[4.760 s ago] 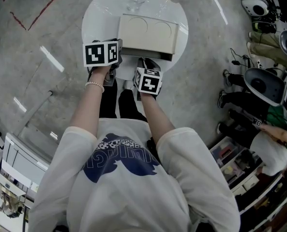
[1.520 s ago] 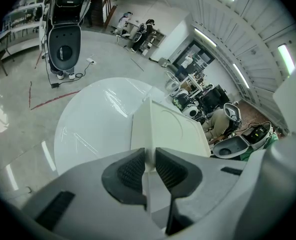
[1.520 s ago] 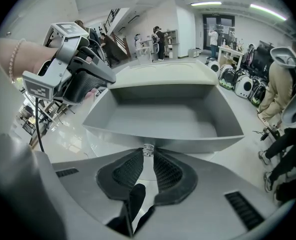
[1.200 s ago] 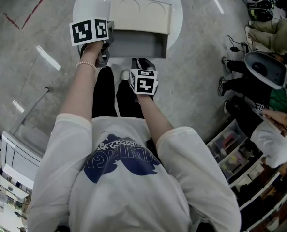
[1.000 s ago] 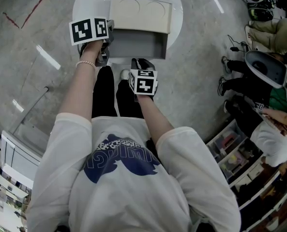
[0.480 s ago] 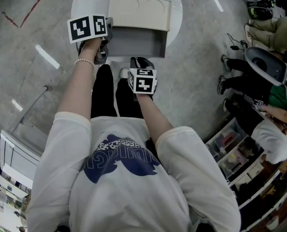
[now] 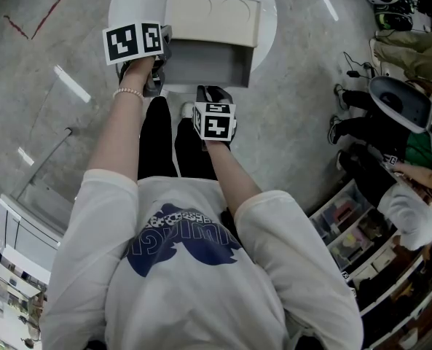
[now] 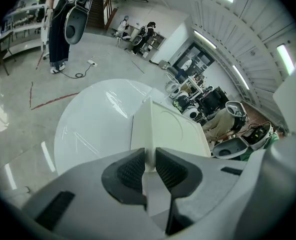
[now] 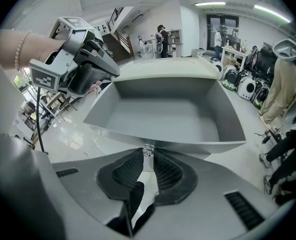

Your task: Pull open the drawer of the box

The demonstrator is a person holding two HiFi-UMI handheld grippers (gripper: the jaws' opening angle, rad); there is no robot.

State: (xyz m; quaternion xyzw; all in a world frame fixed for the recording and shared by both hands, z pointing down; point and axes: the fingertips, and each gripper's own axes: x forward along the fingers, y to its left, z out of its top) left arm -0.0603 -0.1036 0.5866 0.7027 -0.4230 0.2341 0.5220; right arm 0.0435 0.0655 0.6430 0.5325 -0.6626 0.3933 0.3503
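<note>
Moved: the drawer (image 7: 205, 63) now sticks far out of the box (image 7: 212, 17), toward the person. A few seconds back it was almost all the way in. In the last second nothing much shifts.
Table: round and white (image 7: 121, 13). The box sits on it. The far edge of the table is cut off at the top of the head view.
Box: cream and flat, at the middle of the table. Its long side runs left to right.
Drawer: grey, with the open top facing up. Its long side runs left to right too, the same as the box. The front wall faces the person and hangs out past the table edge. The back part is hidden inside the box.
Left gripper: (image 7: 165, 46) at the left front corner of the box. In its own view, the jaws (image 8: 148, 159) are pressed on the cream corner edge of the box (image 8: 167, 129).
Right gripper: (image 7: 213, 91) at the middle of the drawer's front wall. Its jaws (image 9: 148, 156) are clamped on the knob.
Knob: small and see-through (image 9: 148, 149), on the front of the drawer (image 9: 167, 114). In the head view the right gripper hides it.
</note>
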